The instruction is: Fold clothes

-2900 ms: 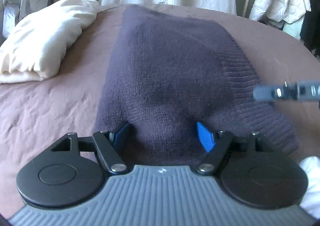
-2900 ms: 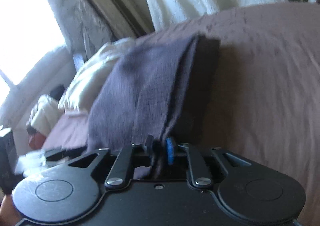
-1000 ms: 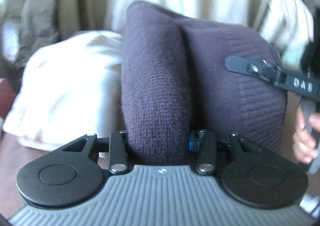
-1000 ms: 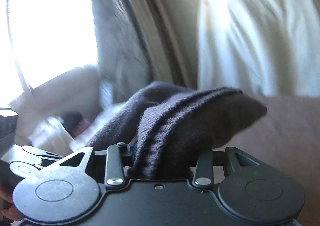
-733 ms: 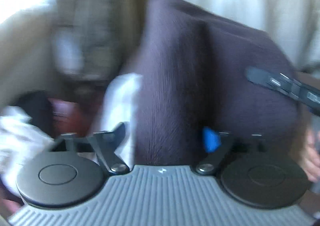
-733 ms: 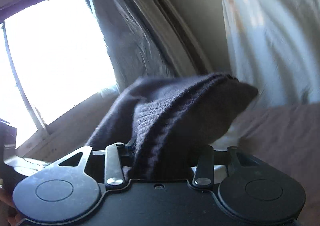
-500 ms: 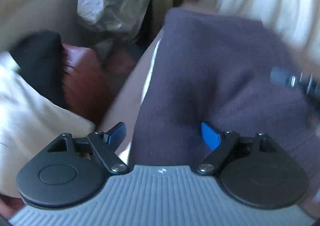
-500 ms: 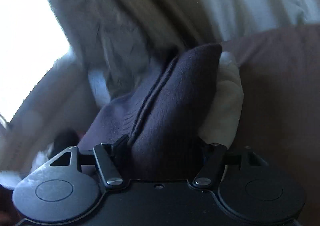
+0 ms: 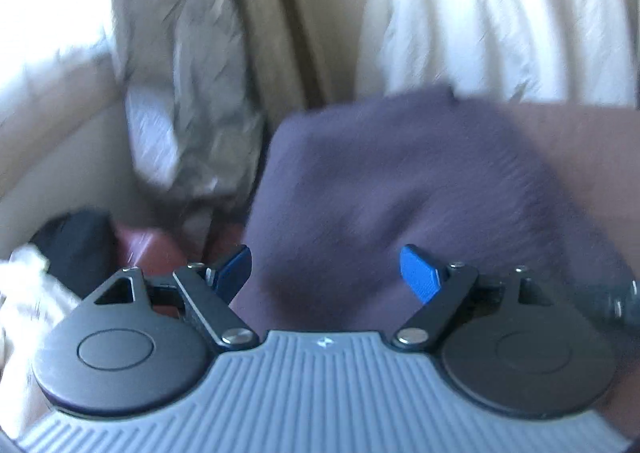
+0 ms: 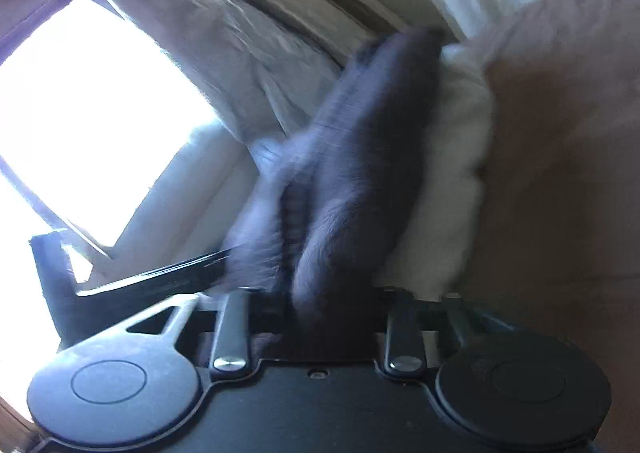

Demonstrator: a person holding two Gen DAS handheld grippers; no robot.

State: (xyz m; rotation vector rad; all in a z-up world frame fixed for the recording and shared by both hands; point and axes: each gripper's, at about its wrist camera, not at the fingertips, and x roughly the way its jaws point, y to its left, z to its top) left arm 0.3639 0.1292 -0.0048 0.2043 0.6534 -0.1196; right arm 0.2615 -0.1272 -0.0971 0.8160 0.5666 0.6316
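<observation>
My left gripper [image 9: 326, 273] is standing with its jaws spread wide, the two blue pads [image 9: 418, 277] lying apart on either side of the folded purple sweater [image 9: 400, 189] without pinching it. My right gripper [image 10: 316, 305] is keeping its jaws narrow, clamping a thick bundle of the same purple sweater [image 10: 360, 173] between them; the pads themselves are hidden by the knit. In the left wrist view the sweater is lying folded in front of the jaws, resting on the brown bed [image 9: 580, 141]; motion blur is softening its edges. In the right wrist view the sweater is rising from the jaws as a stacked fold and is lying against a folded cream garment [image 10: 460, 181] just beside it, with the bed [image 10: 560, 133] spreading beyond. A dark part of the left gripper [image 10: 152, 281] is showing at the left edge of that view. Behind the bed, pale curtains [image 9: 500, 13] and a grey hanging cloth [image 9: 180, 73] are showing, and a bright window [image 10: 88, 113] is glaring at the left. A dark item [image 9: 76, 245] and a reddish object [image 9: 140, 249] are lying beside the bed, too blurred for me to identify
</observation>
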